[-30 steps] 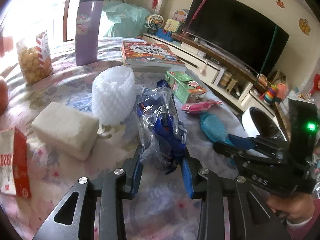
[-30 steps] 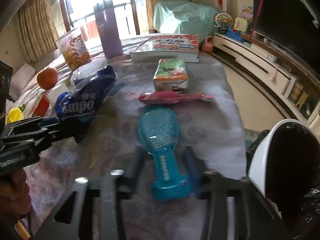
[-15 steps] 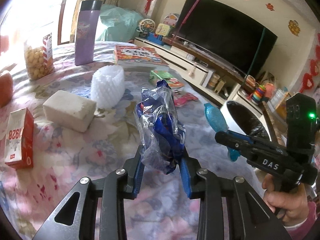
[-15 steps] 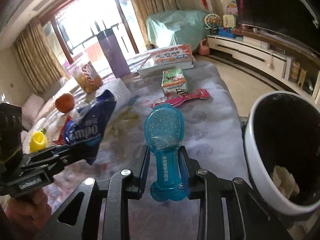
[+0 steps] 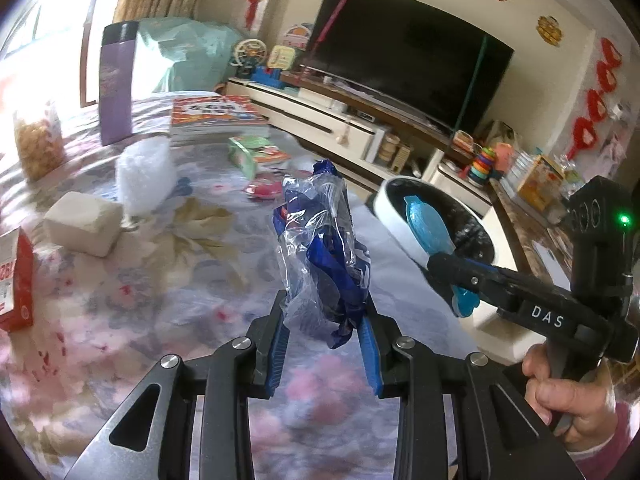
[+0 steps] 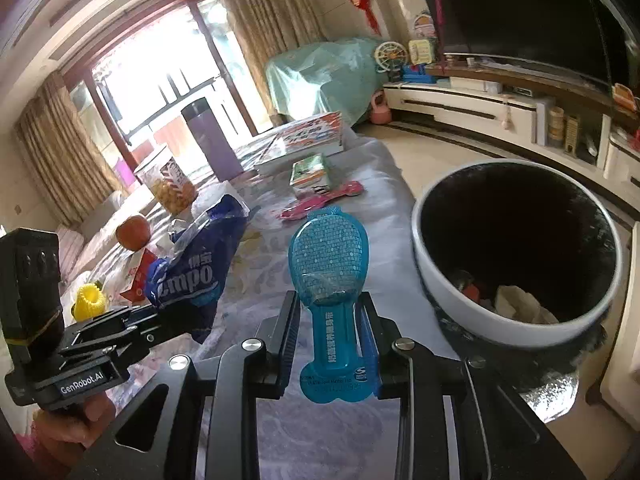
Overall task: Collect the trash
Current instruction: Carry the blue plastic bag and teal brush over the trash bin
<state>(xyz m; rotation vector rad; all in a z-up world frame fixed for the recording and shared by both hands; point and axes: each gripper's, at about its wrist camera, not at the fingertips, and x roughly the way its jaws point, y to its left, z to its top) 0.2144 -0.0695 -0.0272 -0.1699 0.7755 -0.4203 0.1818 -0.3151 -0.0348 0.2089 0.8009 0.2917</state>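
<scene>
My left gripper [image 5: 323, 312] is shut on a crumpled blue and clear plastic wrapper [image 5: 320, 236] and holds it up above the table; the wrapper also shows in the right wrist view [image 6: 196, 264]. My right gripper [image 6: 330, 320] is shut on a flat teal plastic packet [image 6: 330, 264], held in the air beside the rim of a white trash bin [image 6: 436, 280] with a black liner. The bin holds some paper scraps. In the left wrist view the packet [image 5: 424, 224] hangs over the bin [image 5: 386, 196].
On the floral tablecloth [image 5: 180, 280] lie a pink wrapper [image 6: 320, 200], a green carton [image 6: 310, 172], a white foam net [image 5: 144, 176], a white block [image 5: 84, 224], a red box [image 5: 14, 280], books [image 5: 216, 114], a purple flask [image 5: 116, 84], a snack bag and an orange [image 6: 134, 232].
Both grippers have lifted their trash off the table and moved right toward the bin. The teal packet now hangs by the bin's rim.
</scene>
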